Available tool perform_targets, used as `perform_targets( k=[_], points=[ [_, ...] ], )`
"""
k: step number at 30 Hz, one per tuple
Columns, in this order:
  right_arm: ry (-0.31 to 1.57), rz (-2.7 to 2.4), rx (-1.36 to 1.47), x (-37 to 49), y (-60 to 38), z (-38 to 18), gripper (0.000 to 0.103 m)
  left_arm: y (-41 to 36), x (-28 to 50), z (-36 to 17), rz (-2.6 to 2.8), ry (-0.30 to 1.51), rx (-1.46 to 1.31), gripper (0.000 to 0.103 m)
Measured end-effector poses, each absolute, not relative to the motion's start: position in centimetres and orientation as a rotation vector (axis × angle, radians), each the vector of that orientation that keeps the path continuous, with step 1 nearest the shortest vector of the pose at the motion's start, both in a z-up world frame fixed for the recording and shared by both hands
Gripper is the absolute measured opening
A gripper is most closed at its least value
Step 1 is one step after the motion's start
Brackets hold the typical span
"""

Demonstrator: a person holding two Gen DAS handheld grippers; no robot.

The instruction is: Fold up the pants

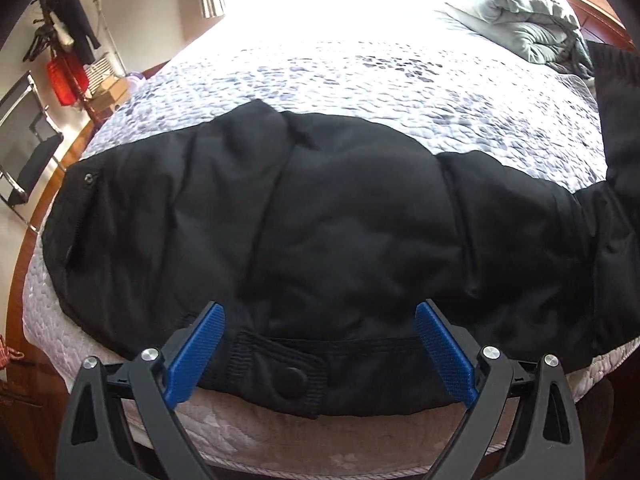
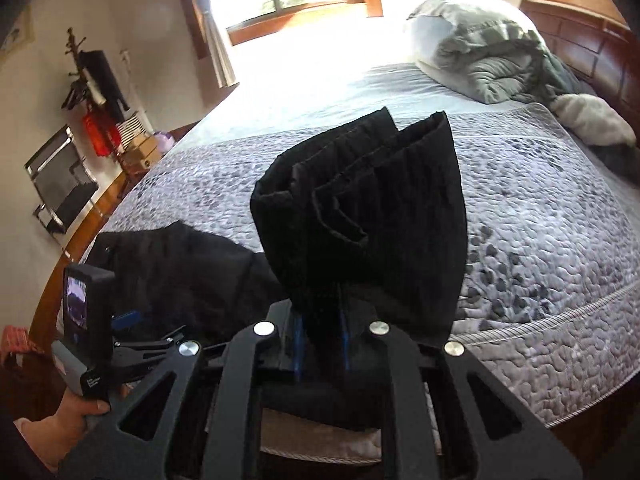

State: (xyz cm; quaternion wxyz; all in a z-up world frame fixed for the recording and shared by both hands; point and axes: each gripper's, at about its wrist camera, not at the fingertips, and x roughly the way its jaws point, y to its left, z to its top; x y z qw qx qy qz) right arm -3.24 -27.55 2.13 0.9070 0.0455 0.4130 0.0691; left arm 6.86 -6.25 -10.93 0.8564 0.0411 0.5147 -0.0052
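Observation:
Black padded pants (image 1: 320,224) lie across the near edge of the bed (image 1: 360,80), waistband with a snap button toward me. My left gripper (image 1: 320,344) is open, its blue pads (image 1: 200,356) on either side of the waistband tab, just above the fabric. In the right wrist view my right gripper (image 2: 322,340) is shut on the leg ends of the pants (image 2: 360,208) and holds them lifted above the bed; the cuffs stand up in front of the camera. The left gripper and the hand holding it show at lower left in the right wrist view (image 2: 132,340).
A grey patterned quilt (image 2: 540,220) covers the bed. A rumpled grey comforter and pillow (image 2: 480,48) lie at the far right by the wooden headboard (image 2: 592,44). A coat rack (image 2: 92,80), a chair (image 2: 60,180) and boxes stand by the left wall.

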Motion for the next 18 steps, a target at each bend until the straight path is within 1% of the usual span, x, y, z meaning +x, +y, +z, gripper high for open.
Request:
perform_targets(
  k=[6,9,12,15,16,17,18],
  points=[
    [0.955,0.264,0.033,-1.5,-19.9,-2.1,0.013,-3.0,7.6,-10.8,0.06,1.067,0.024,0.098],
    [1.021,0.29,-0.047,-1.1,-16.6,-5.1,0.013,-1.6,7.8,-11.0,0.092,1.071,0.0,0.098],
    [1.074,0.308,-0.129,-1.5,-14.3,-8.0,0.013,-0.1,7.7,-11.2,0.119,1.077,-0.018,0.098],
    [1.08,0.316,-0.154,-1.7,-13.5,-9.8,0.013,0.7,7.7,-11.5,0.135,1.082,-0.035,0.098],
    [1.081,0.324,-0.142,-1.7,-13.7,-10.1,0.015,1.0,7.7,-11.7,0.136,1.085,-0.038,0.098],
    [1.083,0.333,-0.125,-1.6,-13.7,-10.3,0.02,1.1,7.7,-11.9,0.137,1.089,-0.042,0.098],
    [1.096,0.36,-0.111,-1.6,-13.7,-10.5,0.033,1.2,7.7,-12.0,0.137,1.093,-0.045,0.098]
  ],
)
